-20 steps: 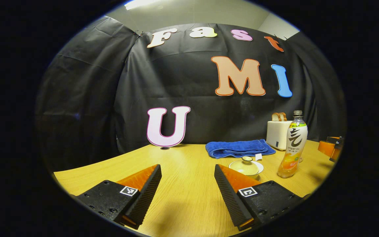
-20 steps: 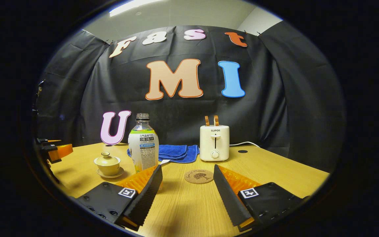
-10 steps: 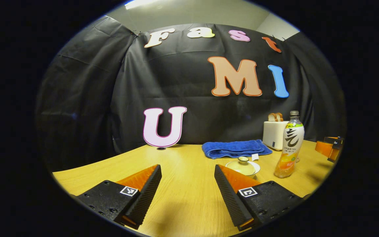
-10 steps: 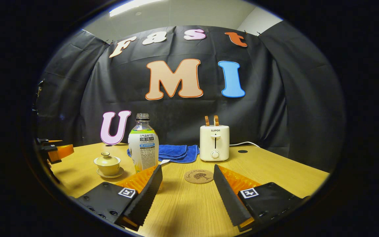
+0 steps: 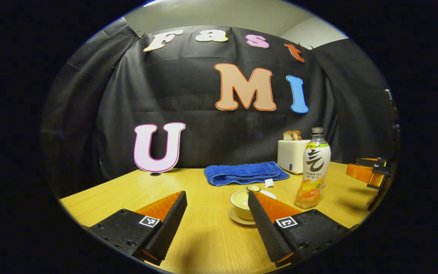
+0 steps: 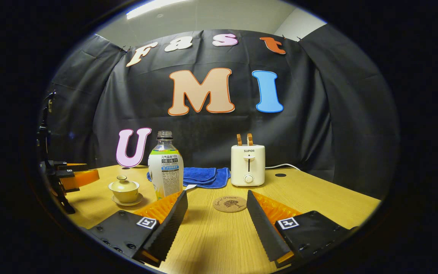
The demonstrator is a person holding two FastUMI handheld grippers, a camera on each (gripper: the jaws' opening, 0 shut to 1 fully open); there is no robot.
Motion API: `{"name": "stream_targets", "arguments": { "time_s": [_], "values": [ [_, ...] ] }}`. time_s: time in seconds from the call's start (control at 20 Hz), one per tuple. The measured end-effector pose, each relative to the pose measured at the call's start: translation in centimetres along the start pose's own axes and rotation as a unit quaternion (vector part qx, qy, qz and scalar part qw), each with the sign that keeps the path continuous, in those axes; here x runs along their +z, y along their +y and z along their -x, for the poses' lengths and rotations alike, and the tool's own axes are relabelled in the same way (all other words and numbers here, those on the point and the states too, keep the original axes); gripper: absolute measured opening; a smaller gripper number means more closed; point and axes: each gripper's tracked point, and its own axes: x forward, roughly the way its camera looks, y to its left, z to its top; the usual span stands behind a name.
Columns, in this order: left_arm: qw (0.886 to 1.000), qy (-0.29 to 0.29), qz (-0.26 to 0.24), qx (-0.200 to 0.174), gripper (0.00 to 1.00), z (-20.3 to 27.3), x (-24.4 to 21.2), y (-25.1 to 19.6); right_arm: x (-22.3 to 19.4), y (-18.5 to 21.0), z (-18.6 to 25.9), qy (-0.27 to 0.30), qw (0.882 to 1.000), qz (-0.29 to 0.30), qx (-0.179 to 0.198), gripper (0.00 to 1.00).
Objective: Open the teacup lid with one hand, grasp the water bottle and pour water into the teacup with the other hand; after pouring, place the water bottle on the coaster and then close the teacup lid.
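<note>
Wooden table (image 6: pixel 219 236) lies under both grippers, each with fingers spread and empty. In the left gripper view, the left gripper (image 5: pixel 217 196) hangs near the lidded teacup (image 5: pixel 242 198), partly hidden behind one finger. The right gripper (image 6: pixel 216 198) frames the coaster (image 6: pixel 230 203); the bottle (image 6: pixel 165 171) stands just left, with towel (image 6: pixel 203 176) and toaster (image 6: pixel 248 164) behind.

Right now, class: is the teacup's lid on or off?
On. In the right gripper view the lid sits on the teacup, its knob on top; neither gripper touches it.
</note>
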Motion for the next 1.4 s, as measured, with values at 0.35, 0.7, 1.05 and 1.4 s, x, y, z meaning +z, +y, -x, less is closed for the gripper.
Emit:
{"name": "stream_targets", "arguments": {
  "time_s": [0.35, 0.7, 1.05, 1.4],
  "values": [
    [0.998, -0.001, 0.003, -0.065, 0.92, -2.2, 0.1, -2.4, 0.0, 0.0, 0.0, 0.0, 1.0, 0.0, 0.0, 0.98],
    [0.994, 0.022, -0.01, -0.11, 0.9, -4.8, -0.8, -4.5, 0.0, 0.1, 0.0, 0.001, 1.0, 0.0, 0.001, 0.98],
    [0.991, 0.029, -0.009, -0.132, 0.75, -6.2, -0.8, -5.6, 0.0, 0.2, 0.0, 0.001, 1.0, 0.0, 0.005, 0.98],
    [0.984, 0.068, -0.03, -0.162, 0.58, -7.0, -2.1, -6.9, 0.0, 0.2, 0.1, 0.001, 1.0, 0.0, 0.008, 0.95]
  ]
}}
